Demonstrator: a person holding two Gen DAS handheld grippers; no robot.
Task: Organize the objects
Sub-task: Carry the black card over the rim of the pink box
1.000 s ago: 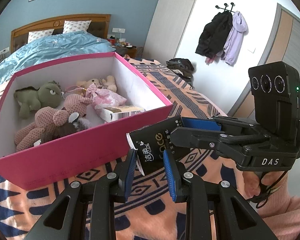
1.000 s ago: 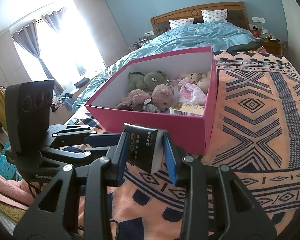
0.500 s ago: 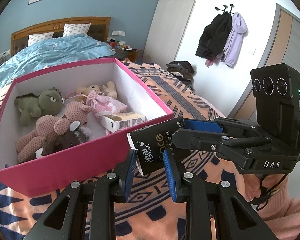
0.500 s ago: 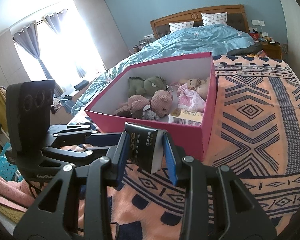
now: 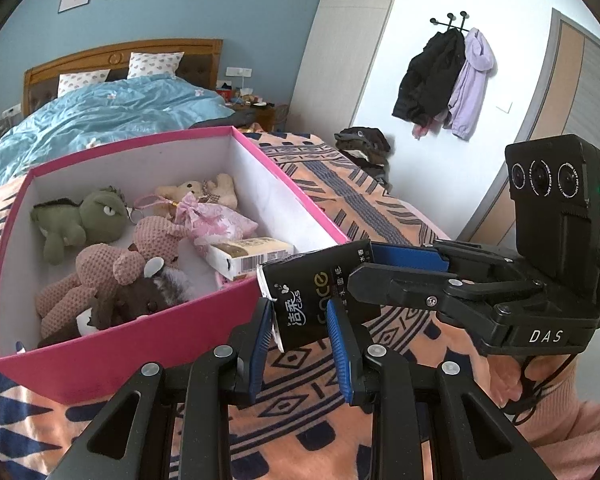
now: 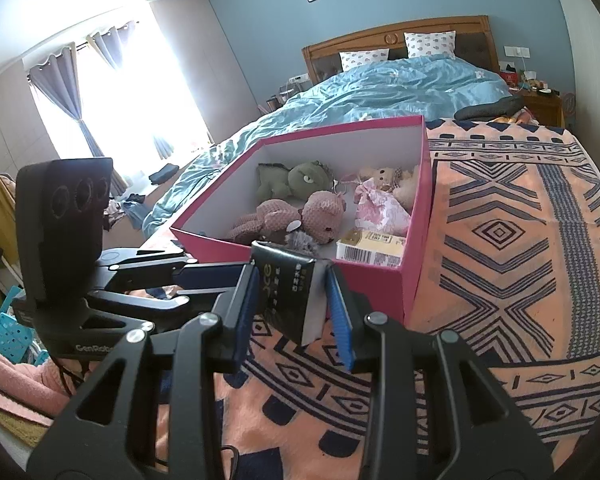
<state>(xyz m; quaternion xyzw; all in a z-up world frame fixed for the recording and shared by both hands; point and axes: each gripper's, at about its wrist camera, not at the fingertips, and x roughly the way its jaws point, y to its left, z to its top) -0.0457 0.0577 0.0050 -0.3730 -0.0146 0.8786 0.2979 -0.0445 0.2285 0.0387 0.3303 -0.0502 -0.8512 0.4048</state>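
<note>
Black soft tissue pack with white and gold lettering (image 5: 312, 300) is held in the air just in front of the near wall of the pink cardboard box (image 5: 112, 364), above the orange patterned blanket (image 6: 500, 280) on the bed. Its long axis runs roughly level, crosswise between the two claws, white-edged end toward the box. Both claws grip it: left claw (image 5: 300, 332) clamped on the end nearer the box, right claw (image 6: 292, 304) clamped on the other end, coming in from the side. In the left wrist view the right claw's blue pad (image 5: 408, 258) lies flat along the pack.

Box is open-topped and sits just beyond and slightly left of the pack. Inside: green plush toy (image 5: 84, 224), pink knitted plush bear (image 5: 100, 280), pink fabric pouch (image 5: 216, 220) and a small cream carton with barcode (image 5: 252, 256) near the front right corner.

Judgement: pack needs to go forward and over the near wall; free space looks tight, mostly above the carton. Left claw is the nearer one to the box.
</note>
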